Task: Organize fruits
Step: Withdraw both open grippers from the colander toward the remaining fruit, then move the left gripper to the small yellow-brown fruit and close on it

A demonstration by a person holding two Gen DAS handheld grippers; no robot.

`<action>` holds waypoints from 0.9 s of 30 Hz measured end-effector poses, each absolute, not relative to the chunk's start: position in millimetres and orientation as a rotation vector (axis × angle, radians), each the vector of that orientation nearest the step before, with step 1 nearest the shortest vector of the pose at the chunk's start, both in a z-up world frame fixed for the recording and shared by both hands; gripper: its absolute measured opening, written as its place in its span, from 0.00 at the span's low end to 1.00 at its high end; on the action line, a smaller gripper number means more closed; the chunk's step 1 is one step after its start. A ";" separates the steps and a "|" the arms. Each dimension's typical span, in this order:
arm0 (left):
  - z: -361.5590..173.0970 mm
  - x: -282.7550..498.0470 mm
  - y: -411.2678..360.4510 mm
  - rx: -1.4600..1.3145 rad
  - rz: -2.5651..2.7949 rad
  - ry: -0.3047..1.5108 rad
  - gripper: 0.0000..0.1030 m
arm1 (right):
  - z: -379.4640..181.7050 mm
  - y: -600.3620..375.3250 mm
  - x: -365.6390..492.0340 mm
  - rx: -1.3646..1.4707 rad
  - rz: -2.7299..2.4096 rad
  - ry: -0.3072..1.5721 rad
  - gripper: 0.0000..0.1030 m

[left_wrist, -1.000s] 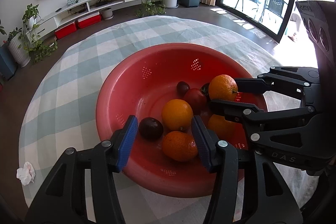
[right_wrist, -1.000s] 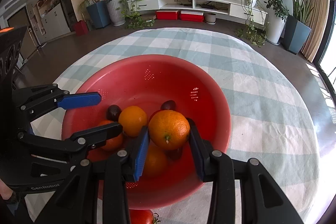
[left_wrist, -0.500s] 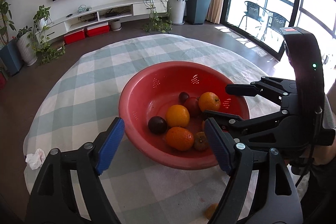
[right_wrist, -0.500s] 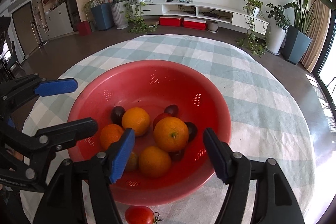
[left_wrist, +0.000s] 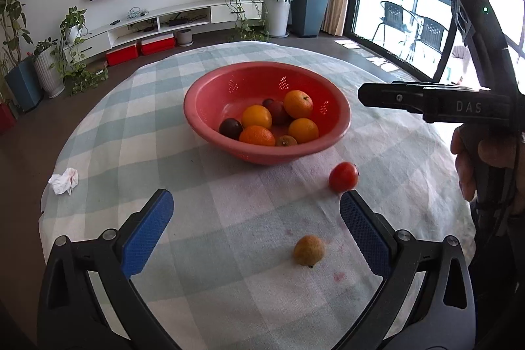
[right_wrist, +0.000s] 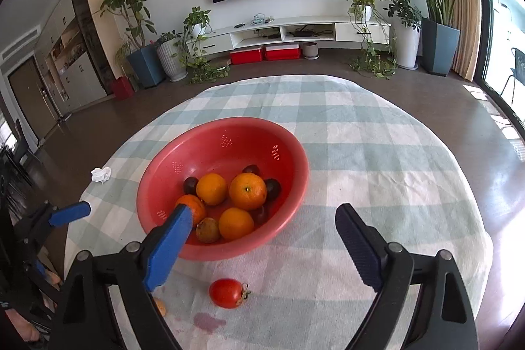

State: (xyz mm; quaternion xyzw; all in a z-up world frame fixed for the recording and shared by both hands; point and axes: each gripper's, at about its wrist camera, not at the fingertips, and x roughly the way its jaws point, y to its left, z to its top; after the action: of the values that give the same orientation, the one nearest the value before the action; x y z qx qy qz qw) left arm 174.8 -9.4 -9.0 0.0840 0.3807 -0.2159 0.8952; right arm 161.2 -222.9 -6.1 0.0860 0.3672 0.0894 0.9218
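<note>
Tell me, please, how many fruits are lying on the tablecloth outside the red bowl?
2: a red tomato near the bowl's front rim, and a small yellowish fruit closer to the camera. None seems hidden.

Oranges (right_wrist: 247, 191) in red colander (right_wrist: 295, 186)
</note>
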 end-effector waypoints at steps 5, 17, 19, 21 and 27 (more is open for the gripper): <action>-29.0 157.2 -15.8 0.212 -0.471 0.864 1.00 | -21.5 -226.6 121.5 0.232 0.193 0.805 0.91; -57.8 164.2 -39.3 0.346 -0.602 0.980 1.00 | -54.8 -229.9 77.8 0.335 0.165 0.848 0.90; -60.9 167.2 -40.6 0.355 -0.625 0.984 0.94 | -55.6 -232.3 77.4 0.340 0.161 0.839 0.90; -65.0 171.6 -42.7 0.369 -0.643 1.003 0.81 | -56.5 -232.7 76.7 0.331 0.154 0.834 0.90; -72.5 175.0 -52.3 0.415 -0.714 1.031 0.49 | -59.5 -229.6 77.4 0.311 0.163 0.837 0.87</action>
State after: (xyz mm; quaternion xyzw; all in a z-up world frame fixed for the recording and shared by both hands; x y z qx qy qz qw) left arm 175.0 -52.3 -72.5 0.1929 0.4787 -0.3318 0.7897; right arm 77.4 -229.6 -59.5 0.1504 0.4043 0.0787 0.8987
